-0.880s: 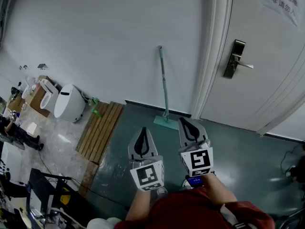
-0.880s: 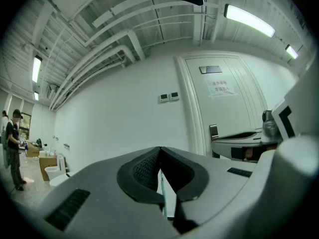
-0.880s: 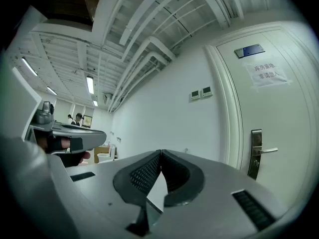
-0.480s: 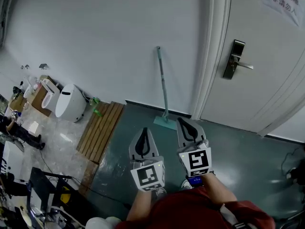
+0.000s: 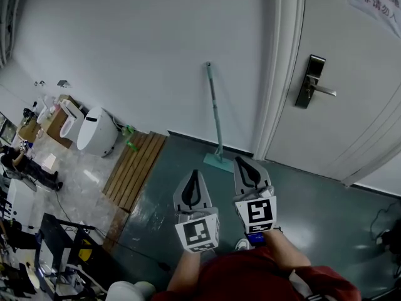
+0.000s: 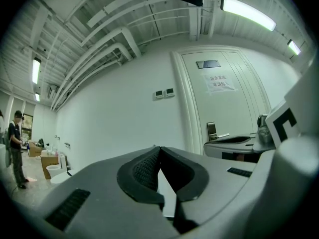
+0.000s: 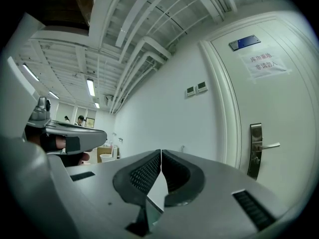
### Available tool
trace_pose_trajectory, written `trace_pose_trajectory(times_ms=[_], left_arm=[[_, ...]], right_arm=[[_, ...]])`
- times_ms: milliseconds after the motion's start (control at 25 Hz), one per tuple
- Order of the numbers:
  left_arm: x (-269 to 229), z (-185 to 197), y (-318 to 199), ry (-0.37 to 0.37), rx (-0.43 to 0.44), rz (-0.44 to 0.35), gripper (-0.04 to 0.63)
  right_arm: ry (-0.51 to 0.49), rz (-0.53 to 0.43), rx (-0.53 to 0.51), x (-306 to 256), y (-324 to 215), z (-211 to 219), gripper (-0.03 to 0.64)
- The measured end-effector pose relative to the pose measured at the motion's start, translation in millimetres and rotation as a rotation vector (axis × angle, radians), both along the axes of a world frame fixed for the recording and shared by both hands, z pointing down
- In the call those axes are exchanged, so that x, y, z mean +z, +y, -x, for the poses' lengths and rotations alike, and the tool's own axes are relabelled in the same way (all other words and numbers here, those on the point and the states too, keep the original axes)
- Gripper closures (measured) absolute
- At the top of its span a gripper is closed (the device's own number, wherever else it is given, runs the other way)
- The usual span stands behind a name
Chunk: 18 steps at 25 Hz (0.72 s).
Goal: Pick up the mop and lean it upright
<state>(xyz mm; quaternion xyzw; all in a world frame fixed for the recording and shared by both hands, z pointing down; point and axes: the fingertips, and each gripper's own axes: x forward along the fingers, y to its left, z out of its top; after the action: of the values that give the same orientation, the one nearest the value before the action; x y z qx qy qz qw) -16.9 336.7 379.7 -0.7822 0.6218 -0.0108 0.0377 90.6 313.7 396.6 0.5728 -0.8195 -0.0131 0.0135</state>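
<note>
The mop leans upright against the white wall. Its teal handle [image 5: 215,111] rises from a flat teal head [image 5: 217,162] that rests on the dark floor at the wall's foot. Nothing touches it. My left gripper [image 5: 196,175] is held level a short way in front of the mop head and to its left. Its jaws are shut and empty, and the tips meet in the left gripper view [image 6: 158,149]. My right gripper [image 5: 247,162] is beside it, just right of the mop head, also shut on nothing [image 7: 161,152].
A white door with a metal lever handle [image 5: 312,85] and its frame [image 5: 276,74] stand right of the mop. A wooden slat pallet [image 5: 133,169] and a white toilet-like fixture [image 5: 98,132] lie to the left. A person [image 6: 16,148] stands far off on the left.
The head view has drifted slightly. Both grippers stay side by side and shut, and the mop still leans on the wall.
</note>
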Motion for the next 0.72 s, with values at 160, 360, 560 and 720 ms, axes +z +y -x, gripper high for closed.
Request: trace_pose_trajectory(times_ms=[160, 360, 560, 720], left_arm=[[1.0, -10.5, -5.3, -0.004, -0.027, 0.012, 0.581], [4.2, -20.4, -19.4, -0.007, -0.033, 0.009, 0.582], [9.3, -19.0, -46.7, -0.001, -0.009, 0.019, 0.581], [16.6, -7.0, -73.6, -0.021, 0.016, 0.019, 0.583]], right_arm=[[-0.008, 0.009, -0.023, 3.5, -6.5, -11.0, 0.597], [-0.019, 0.020, -0.029, 6.8, -23.3, -22.7, 0.597], [-0.007, 0.017, -0.010, 10.8, -46.7, -18.5, 0.597], [0.013, 0.012, 0.018, 11.4, -70.1, -7.2, 0.597]])
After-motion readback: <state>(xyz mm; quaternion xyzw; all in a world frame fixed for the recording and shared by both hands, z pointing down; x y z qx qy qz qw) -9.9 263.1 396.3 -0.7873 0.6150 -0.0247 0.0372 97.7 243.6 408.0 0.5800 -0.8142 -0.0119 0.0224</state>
